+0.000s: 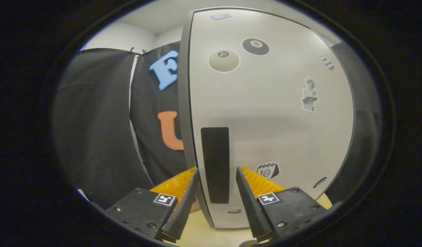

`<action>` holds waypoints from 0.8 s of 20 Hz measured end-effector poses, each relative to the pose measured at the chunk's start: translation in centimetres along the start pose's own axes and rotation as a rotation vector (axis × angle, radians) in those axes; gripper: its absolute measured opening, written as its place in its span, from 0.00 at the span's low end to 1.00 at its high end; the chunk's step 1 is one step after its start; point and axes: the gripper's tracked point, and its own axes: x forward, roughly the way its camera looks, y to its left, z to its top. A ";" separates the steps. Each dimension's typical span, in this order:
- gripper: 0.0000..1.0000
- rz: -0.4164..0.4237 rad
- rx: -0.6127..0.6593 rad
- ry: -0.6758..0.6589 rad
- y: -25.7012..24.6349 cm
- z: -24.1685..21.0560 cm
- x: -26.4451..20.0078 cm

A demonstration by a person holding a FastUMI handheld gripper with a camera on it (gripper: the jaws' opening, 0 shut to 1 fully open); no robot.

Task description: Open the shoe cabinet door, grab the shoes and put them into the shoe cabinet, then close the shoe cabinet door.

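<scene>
White, slick cabinet door (pixel 265 113) with its handle (pixel 215 164) at 12 o'clock between your gripper (pixel 216 176)'s parted, empty fingers: close off-centre and they may slide off.

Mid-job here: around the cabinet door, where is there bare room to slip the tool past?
Free: the gap left of the door edge, bordered by the black cloth wall. Crowded: the tool is open, its fingers straddling the door's edge and the black handle strip.

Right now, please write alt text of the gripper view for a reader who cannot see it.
The open gripper holds its jaws on either side of the black vertical handle near the edge of a white shoe cabinet door. The door bears stickers, among them an eight-ball sticker.
</scene>
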 end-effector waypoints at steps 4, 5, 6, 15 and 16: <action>0.44 -0.009 0.035 -0.009 -0.1 -0.1 0.8; 0.43 -0.011 0.020 -0.007 -0.2 -0.2 0.6; 0.42 -0.011 0.008 -0.006 -0.2 -0.3 0.5; 0.34 0.061 -0.019 -0.005 -0.6 -1.2 -4.0; 0.33 0.064 -0.025 -0.005 -0.8 -1.3 -5.0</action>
